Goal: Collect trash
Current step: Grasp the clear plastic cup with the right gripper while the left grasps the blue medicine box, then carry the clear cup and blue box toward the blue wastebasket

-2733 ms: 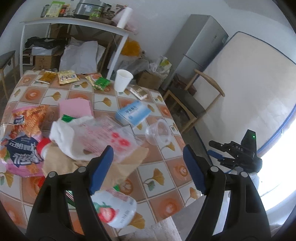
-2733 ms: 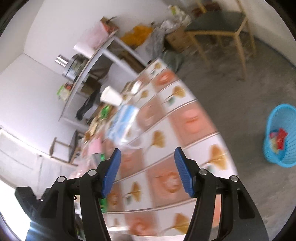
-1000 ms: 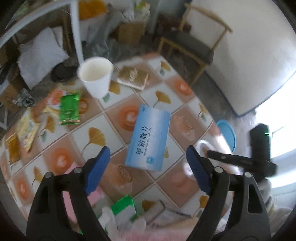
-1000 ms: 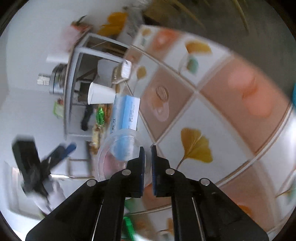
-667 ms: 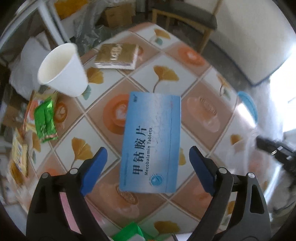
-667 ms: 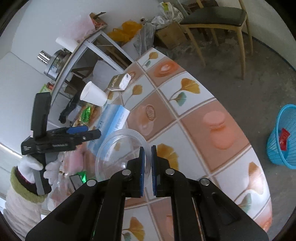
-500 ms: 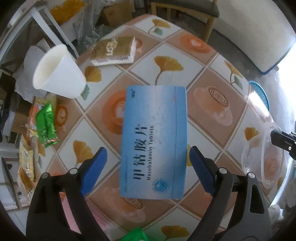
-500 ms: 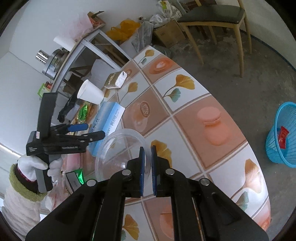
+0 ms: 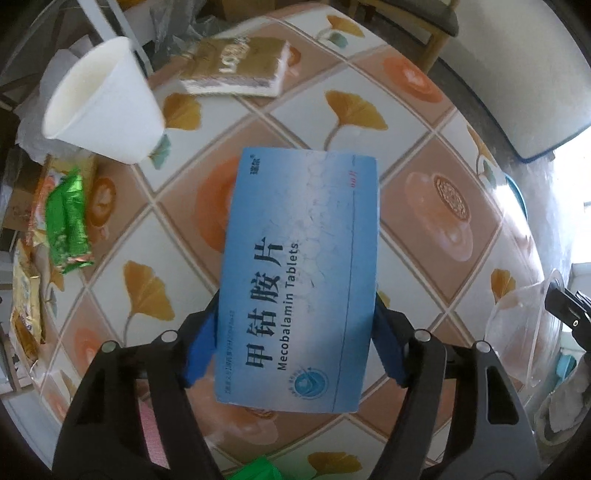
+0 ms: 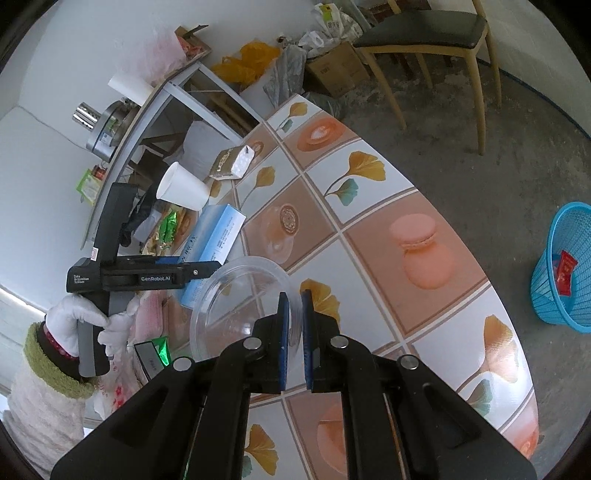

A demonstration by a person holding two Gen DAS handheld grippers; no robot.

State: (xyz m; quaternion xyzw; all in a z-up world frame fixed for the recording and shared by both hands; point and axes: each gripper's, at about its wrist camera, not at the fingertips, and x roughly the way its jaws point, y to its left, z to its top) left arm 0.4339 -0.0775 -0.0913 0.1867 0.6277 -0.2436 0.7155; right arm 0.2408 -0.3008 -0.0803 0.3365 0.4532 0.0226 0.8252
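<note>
My left gripper (image 9: 295,328) is shut on a blue tablet box (image 9: 303,273), its blue pads against the box's two long sides. The box also shows in the right wrist view (image 10: 214,243), with the left gripper (image 10: 207,267) on it. My right gripper (image 10: 294,299) is shut on the rim of a clear plastic cup (image 10: 236,299), held above the table. The cup (image 9: 517,332) shows at the right edge of the left wrist view. A blue trash basket (image 10: 563,266) with a red wrapper inside stands on the floor at the right.
On the patterned table (image 9: 424,129) are a white paper cup (image 9: 99,107), a gold box (image 9: 236,66), green wrappers (image 9: 66,221) and snack packets at the left edge. A wooden chair (image 10: 424,33) and a metal shelf (image 10: 155,107) stand beyond the table.
My left gripper has come down over the blue box and closed on its sides. My right gripper still holds the clear cup, almost unmoved.
</note>
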